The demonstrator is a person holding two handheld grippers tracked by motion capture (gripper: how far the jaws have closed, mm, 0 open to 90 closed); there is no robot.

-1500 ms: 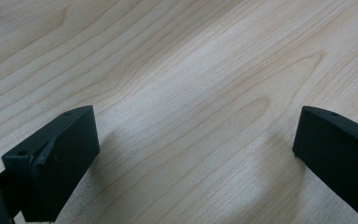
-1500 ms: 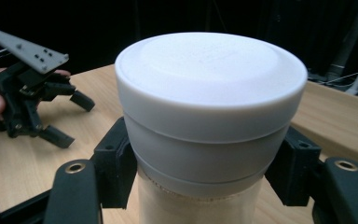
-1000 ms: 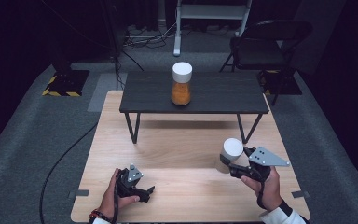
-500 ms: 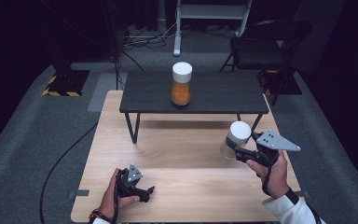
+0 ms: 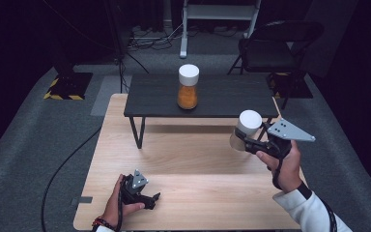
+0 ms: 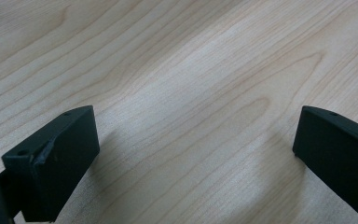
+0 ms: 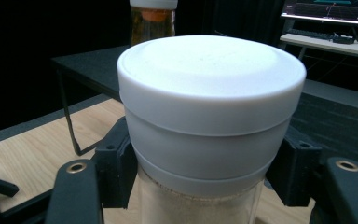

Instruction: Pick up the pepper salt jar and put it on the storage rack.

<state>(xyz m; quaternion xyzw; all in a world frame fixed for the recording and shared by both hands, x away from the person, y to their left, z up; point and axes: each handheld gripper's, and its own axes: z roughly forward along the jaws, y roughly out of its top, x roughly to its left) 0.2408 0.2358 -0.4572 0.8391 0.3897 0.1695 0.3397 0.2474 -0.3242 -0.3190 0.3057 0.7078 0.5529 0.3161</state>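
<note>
**Jar lifted off the desk in the right hand-held gripper**

The right hand-held gripper (image 5: pixel 252 141) is clamped on a jar with a white lid (image 5: pixel 245 129), its jaws pressing the neck just below the lid from both sides. The jar holds a pale powder and hangs in the air above the right edge of the light wooden desk (image 5: pixel 193 159), tilted a little toward the small black shelf (image 5: pixel 222 96) that stands along the far edge of the desk. A second jar (image 5: pixel 188 87), with the same white lid and orange contents, stands upright near the middle of that shelf.

The left hand-held gripper (image 5: pixel 150 198) rests near the front left corner of the desk, jaws apart with nothing between them, bare wood beneath.

What could go wrong: the grip sits high on the jar, close under the lid, so the heavy lower part could swing or slip out if the hand tilts further. If the jar goes to the shelf, its base could catch the shelf's front edge, or it could knock the orange jar over if set too close.

Count: two jars, two hand-held grippers, one shelf, one desk.
</note>
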